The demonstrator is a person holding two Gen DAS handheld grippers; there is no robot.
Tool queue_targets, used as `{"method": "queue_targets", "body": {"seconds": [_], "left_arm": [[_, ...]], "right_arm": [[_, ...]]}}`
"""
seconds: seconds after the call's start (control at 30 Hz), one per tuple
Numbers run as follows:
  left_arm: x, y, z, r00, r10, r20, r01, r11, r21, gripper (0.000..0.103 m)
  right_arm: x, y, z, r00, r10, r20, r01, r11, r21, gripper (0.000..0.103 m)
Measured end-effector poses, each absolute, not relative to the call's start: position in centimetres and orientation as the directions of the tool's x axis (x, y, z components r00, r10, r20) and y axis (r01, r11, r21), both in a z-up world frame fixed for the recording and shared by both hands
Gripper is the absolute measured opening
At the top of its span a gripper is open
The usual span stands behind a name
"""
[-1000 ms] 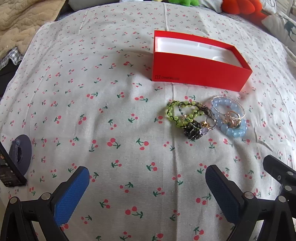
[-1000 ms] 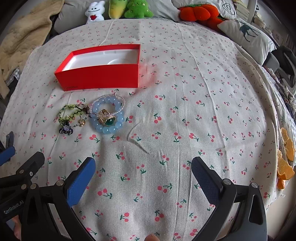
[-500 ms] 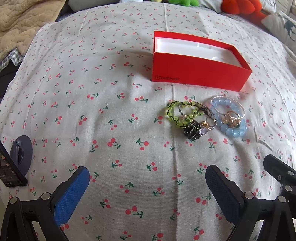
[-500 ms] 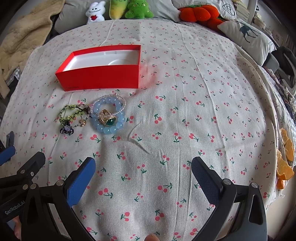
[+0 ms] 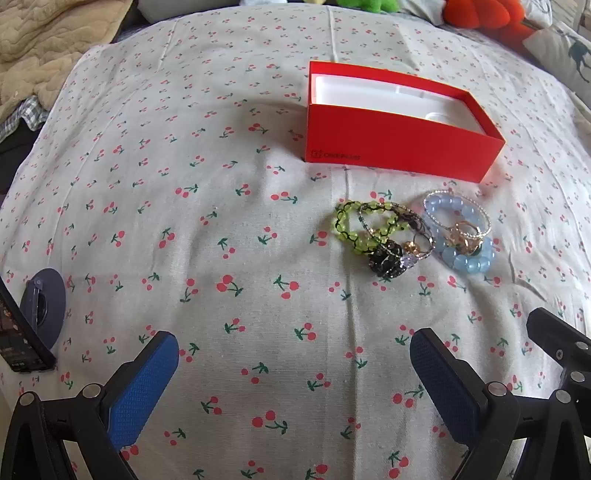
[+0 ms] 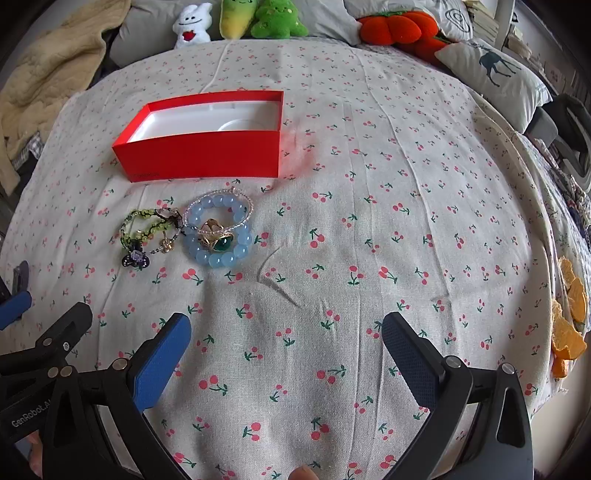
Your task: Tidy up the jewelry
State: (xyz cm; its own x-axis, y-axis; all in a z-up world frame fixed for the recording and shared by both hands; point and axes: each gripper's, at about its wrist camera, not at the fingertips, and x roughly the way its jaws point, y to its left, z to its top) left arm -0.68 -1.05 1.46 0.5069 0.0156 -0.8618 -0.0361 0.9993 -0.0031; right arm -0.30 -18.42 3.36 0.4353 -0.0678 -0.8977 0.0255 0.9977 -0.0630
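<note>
An open red box (image 5: pixel 399 144) with a white empty inside stands on the cherry-print cloth; it also shows in the right wrist view (image 6: pixel 201 153). In front of it lie a green bead bracelet (image 5: pixel 352 230) with a dark flower ring (image 5: pixel 386 258), and a pale blue bead bracelet (image 5: pixel 467 254) with a gold green-stone ring (image 6: pixel 218 238) on it. The blue bracelet (image 6: pixel 221 258) and green bracelet (image 6: pixel 147 225) show left of centre in the right wrist view. My left gripper (image 5: pixel 293 373) is open and empty, well short of the jewelry. My right gripper (image 6: pixel 286 354) is open and empty.
Plush toys (image 6: pixel 236 18) and an orange cushion (image 6: pixel 397 27) line the far edge. A deer-print pillow (image 6: pixel 495 74) lies at the right. A beige blanket (image 5: pixel 48 40) lies at the far left. A dark disc and phone (image 5: pixel 35 317) lie at the near left. Orange peels (image 6: pixel 569 321) lie at the right edge.
</note>
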Motion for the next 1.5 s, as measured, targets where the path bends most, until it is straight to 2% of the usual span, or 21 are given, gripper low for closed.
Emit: {"method": "queue_targets", "body": {"seconds": [0.7, 1.17, 1.33, 1.5], "left_arm": [[-0.6, -0.7, 1.5, 0.504, 0.018, -0.864, -0.036, 0.999, 0.0, 0.103], [0.2, 0.7, 2.0, 0.509, 0.0, -0.86, 0.054, 0.998, 0.032, 0.103], [1.0, 0.5, 2.5, 0.508, -0.064, -0.859, 0.136, 0.991, 0.007, 0.103], [2.6, 1.1, 2.4, 0.492, -0.185, -0.851, 0.158, 0.98, -0.122, 0.099]], "right_arm": [[-0.3, -18.3, 3.3, 0.432, -0.07, -0.899, 0.02, 0.997, -0.068, 0.103], [1.9, -18.4, 6.0, 0.353, -0.024, -0.935, -0.057, 0.997, -0.047, 0.103], [3.3, -18.7, 6.6, 0.318, -0.015, -0.948, -0.083, 0.996, -0.044, 0.103], [5.4, -19.2, 5.9, 0.282, 0.021, -0.959, -0.059, 0.998, 0.004, 0.103]]}}
